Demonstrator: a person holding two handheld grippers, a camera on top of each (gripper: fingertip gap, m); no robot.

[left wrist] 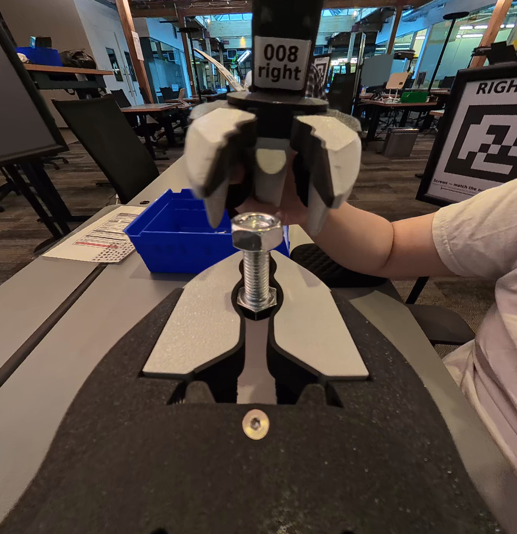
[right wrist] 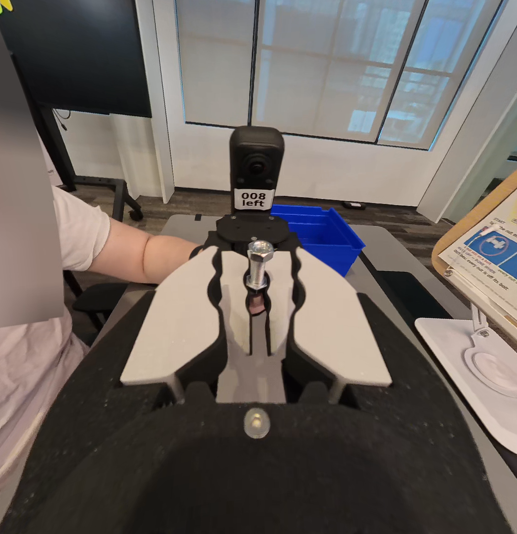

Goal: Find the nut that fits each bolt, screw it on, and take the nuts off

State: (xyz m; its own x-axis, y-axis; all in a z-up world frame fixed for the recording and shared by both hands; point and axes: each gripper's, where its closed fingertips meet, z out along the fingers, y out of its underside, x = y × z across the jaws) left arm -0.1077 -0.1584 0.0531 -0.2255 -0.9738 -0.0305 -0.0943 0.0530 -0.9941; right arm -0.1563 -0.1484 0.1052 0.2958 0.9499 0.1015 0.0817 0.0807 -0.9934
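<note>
A zinc-bright hex bolt (left wrist: 256, 257) stands upright above the grey worktop (left wrist: 78, 303), head up, with a hex nut (left wrist: 256, 302) threaded on near the lower end of its shank. The left gripper (left wrist: 256, 291) has its fingers (left wrist: 205, 312) drawn narrow around the nut, which sits in the scalloped notch between them, so the bolt rises out of the grip; in the right wrist view the same nut (right wrist: 256, 284) and bolt (right wrist: 258, 264) show between those fingers (right wrist: 235, 289) from the opposite side. The right gripper (left wrist: 264, 228) comes at the bolt from the far side, its fingers (left wrist: 215, 208) spread wide to either side of the bolt head and apart from it; it is slightly blurred. In its own view the right gripper (right wrist: 256, 291) shows those wide fingers (right wrist: 176, 312) flanking the left gripper's closed pair. Behind the bolt a blue plastic bin (left wrist: 176, 231) rests on the worktop, with a printed sheet (left wrist: 104, 234) lying flat just beside it. A person's bare forearm (left wrist: 367, 248) in a pale short sleeve reaches in behind the right gripper. An instruction card (right wrist: 488, 254) on a white stand (right wrist: 482, 372) sits off to one side.
</note>
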